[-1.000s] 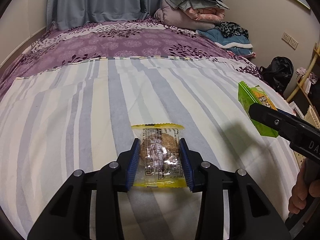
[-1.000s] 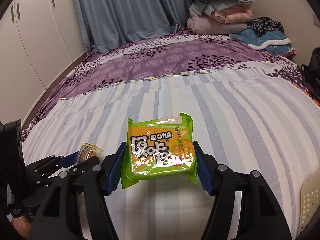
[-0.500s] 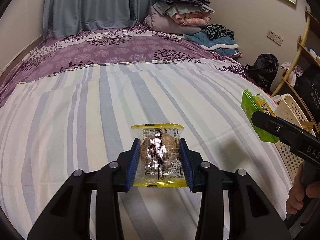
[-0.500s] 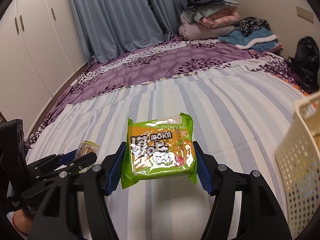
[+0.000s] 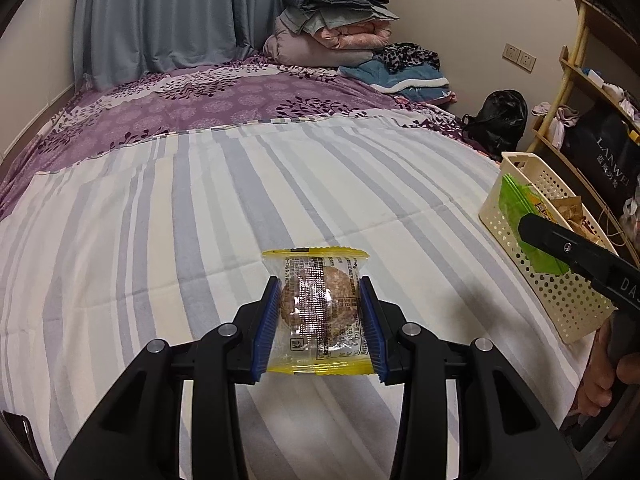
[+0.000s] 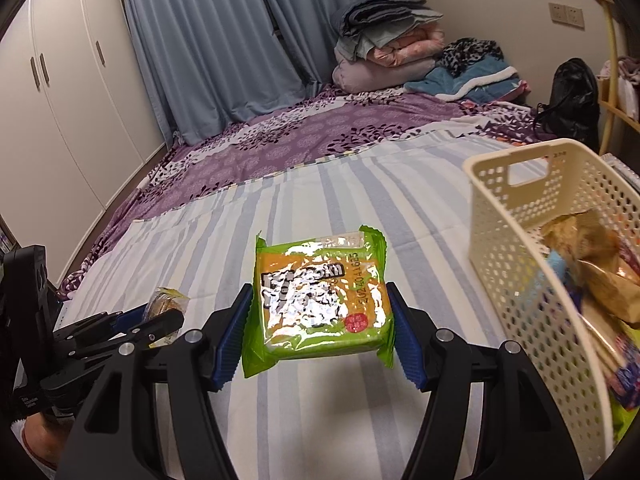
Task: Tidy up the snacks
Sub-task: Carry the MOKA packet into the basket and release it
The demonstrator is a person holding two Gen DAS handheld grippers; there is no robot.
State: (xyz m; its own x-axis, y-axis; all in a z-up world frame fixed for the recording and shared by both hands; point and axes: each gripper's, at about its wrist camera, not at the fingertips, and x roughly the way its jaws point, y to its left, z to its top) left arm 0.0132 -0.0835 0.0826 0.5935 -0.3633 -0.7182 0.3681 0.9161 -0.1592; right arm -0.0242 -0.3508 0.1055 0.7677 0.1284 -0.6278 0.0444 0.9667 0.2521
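My left gripper [image 5: 319, 312] is shut on a clear, yellow-edged biscuit packet [image 5: 318, 308], held above the striped bed sheet. My right gripper [image 6: 320, 316] is shut on a green and orange snack pack [image 6: 320, 300], also lifted off the bed. A cream perforated basket [image 6: 516, 248] with several snack packets inside stands just right of the green pack. In the left wrist view the same basket [image 5: 560, 280] sits at the right, with the green pack [image 5: 520, 216] in front of its wall. The biscuit packet [image 6: 164, 304] shows at the left of the right wrist view.
The bed carries a striped sheet [image 5: 200, 220] and a purple floral cover [image 5: 224, 96]. Folded bedding [image 5: 332, 28] is piled at the far end. A black bag [image 5: 500, 120] and a wooden shelf [image 5: 580, 80] stand beyond the bed's right side. White wardrobe doors [image 6: 60, 100] line the left.
Both grippers have carried their packets to the right across the bed. The basket has come into view and now lies close beside the green pack.
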